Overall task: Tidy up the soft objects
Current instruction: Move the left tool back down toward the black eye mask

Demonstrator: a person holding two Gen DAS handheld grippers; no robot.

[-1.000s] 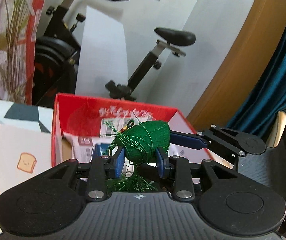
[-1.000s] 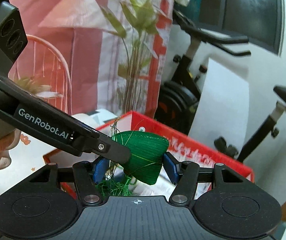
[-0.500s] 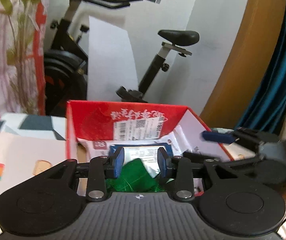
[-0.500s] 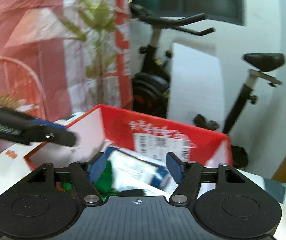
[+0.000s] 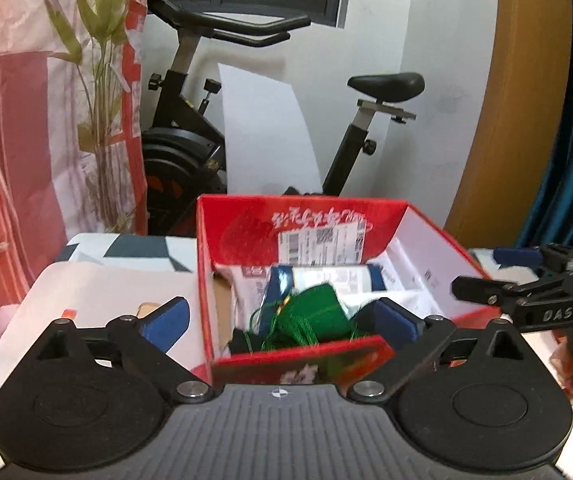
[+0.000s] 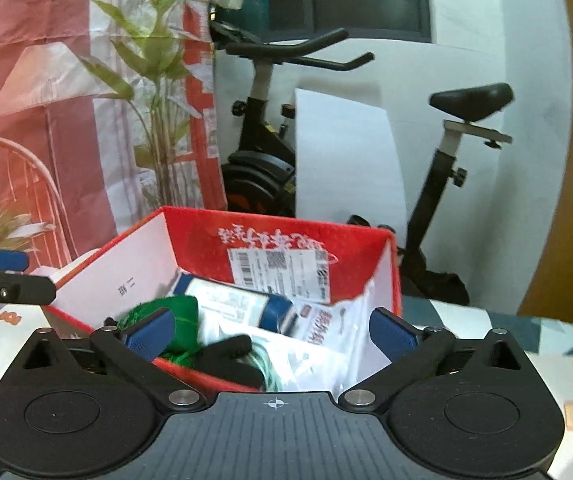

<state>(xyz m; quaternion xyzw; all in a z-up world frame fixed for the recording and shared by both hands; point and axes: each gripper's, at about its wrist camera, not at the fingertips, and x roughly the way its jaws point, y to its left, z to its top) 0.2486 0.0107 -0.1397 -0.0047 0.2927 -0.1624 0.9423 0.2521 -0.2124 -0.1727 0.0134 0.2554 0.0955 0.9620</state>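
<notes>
**Green pouch down in the red box, both grippers letting go**

The green tasselled pouch (image 5: 312, 312) lies inside the red box (image 5: 246, 232), near its front wall, on top of the white packets and beside a blue-ended package (image 5: 326, 276). In the right wrist view it sits at the box's near-left corner.

Our left gripper (image 5: 282, 324) has its jaws opening, already spread wide, and nothing is pressed between the blue pads; the pouch shows between them only because it lies farther off in the box. Our right gripper (image 6: 270, 332) is opening likewise and holds nothing.

We judge the risks small but real. The loose green threads could snag a pad as we pull away and drag the pouch back out. The box looks light, so a spread finger could also clip its front wall and shift it across the patterned tablecloth (image 5: 98, 280).
</notes>
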